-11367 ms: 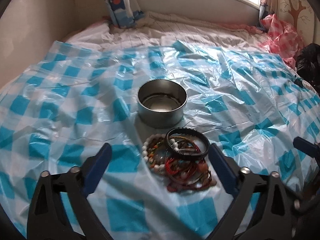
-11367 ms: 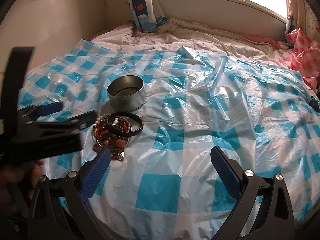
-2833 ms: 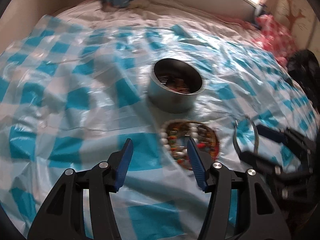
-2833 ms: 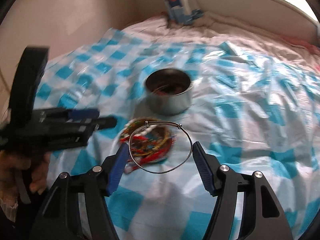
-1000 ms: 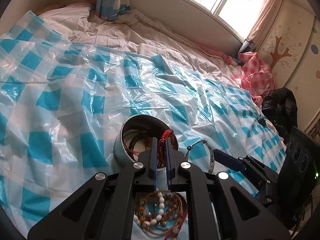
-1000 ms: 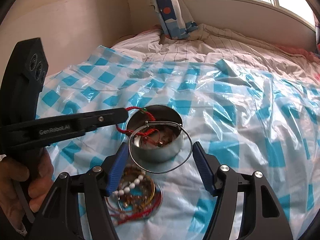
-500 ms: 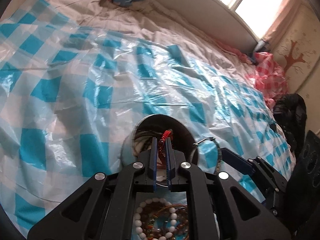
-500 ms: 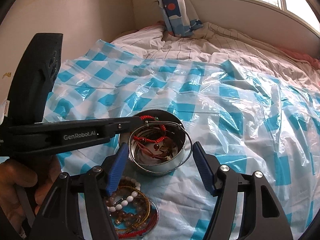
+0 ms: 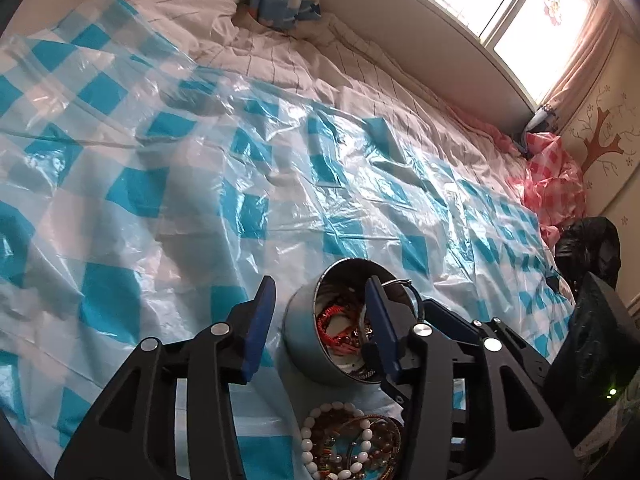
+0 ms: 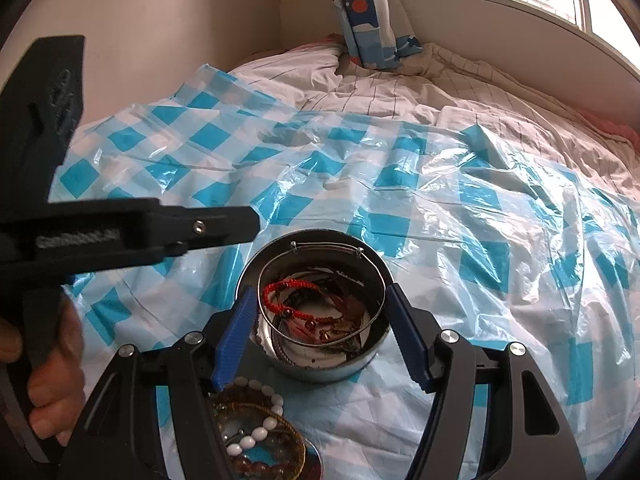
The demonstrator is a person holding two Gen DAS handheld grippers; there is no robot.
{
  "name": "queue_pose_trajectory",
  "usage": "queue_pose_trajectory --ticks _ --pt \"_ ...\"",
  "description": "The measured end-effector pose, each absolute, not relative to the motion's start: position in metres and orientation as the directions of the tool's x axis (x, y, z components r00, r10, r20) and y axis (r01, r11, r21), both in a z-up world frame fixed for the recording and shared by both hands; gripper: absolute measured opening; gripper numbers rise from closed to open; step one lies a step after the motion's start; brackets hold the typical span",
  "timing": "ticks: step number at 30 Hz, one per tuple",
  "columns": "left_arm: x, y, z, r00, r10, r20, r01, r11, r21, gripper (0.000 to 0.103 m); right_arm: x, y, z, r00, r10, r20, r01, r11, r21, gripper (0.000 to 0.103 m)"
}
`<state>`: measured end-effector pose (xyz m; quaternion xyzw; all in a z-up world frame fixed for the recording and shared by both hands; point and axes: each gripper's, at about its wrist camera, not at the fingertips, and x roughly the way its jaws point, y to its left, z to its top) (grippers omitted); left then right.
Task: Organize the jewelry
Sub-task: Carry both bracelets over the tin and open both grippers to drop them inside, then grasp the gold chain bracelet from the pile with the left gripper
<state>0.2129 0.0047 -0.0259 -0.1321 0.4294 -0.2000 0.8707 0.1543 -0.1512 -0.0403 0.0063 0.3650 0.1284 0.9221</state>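
Observation:
A round metal tin [image 10: 320, 372] stands on the blue-checked plastic sheet with several bracelets inside. A red cord bracelet [image 10: 288, 292] lies loose on top of them. My right gripper [image 10: 320, 291] is shut on a thin silver wire bangle [image 10: 326, 245] and holds it level just over the tin's mouth. In the left wrist view my left gripper [image 9: 320, 286] hovers at the tin [image 9: 298, 344]. Its jaws are opening and hold nothing; the red bracelet [image 9: 332, 322] lies below them. A pile of bead bracelets [image 9: 352, 440] sits in front of the tin.
A person's hand [image 10: 40, 380] grips the left tool at the left edge. The sheet [image 9: 160, 184] covers a bed with a striped quilt [image 10: 400, 92] behind. A pink checked bag [image 9: 552, 184] and a black bag [image 9: 588, 244] lie at the far right.
My left gripper has opened and the red cord bracelet has dropped into the tin. My right gripper has carried the wire bangle forward, from the tin's near side to over its mouth.

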Motion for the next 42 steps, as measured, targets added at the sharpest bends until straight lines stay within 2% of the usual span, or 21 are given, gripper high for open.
queue_pose_trajectory --ticks 11,18,26,35,42 --pt "0.21 0.01 -0.021 0.569 -0.441 -0.694 0.227 0.895 -0.383 0.048 0.162 -0.142 -0.046 0.691 0.246 -0.68 -0.249 0.964 0.096 0.068" --pt "0.203 0.006 -0.02 0.568 -0.409 -0.714 0.252 0.913 -0.322 0.048 0.148 -0.159 -0.043 0.697 0.236 -0.677 -0.214 0.97 0.118 0.068" --pt "0.184 -0.006 -0.031 0.523 -0.338 -0.782 0.341 0.924 -0.171 0.048 0.107 -0.193 -0.039 0.684 0.198 -0.702 -0.136 0.98 0.145 0.068" --pt "0.148 -0.024 -0.046 0.446 -0.345 -0.826 0.512 0.855 -0.081 0.048 0.072 -0.196 -0.051 0.651 0.159 -0.743 -0.107 0.987 0.118 0.068" --pt "0.136 -0.034 -0.053 0.421 -0.364 -0.831 0.567 0.82 -0.072 0.044 0.068 -0.203 -0.053 0.651 0.144 -0.745 -0.074 0.989 0.127 0.07"
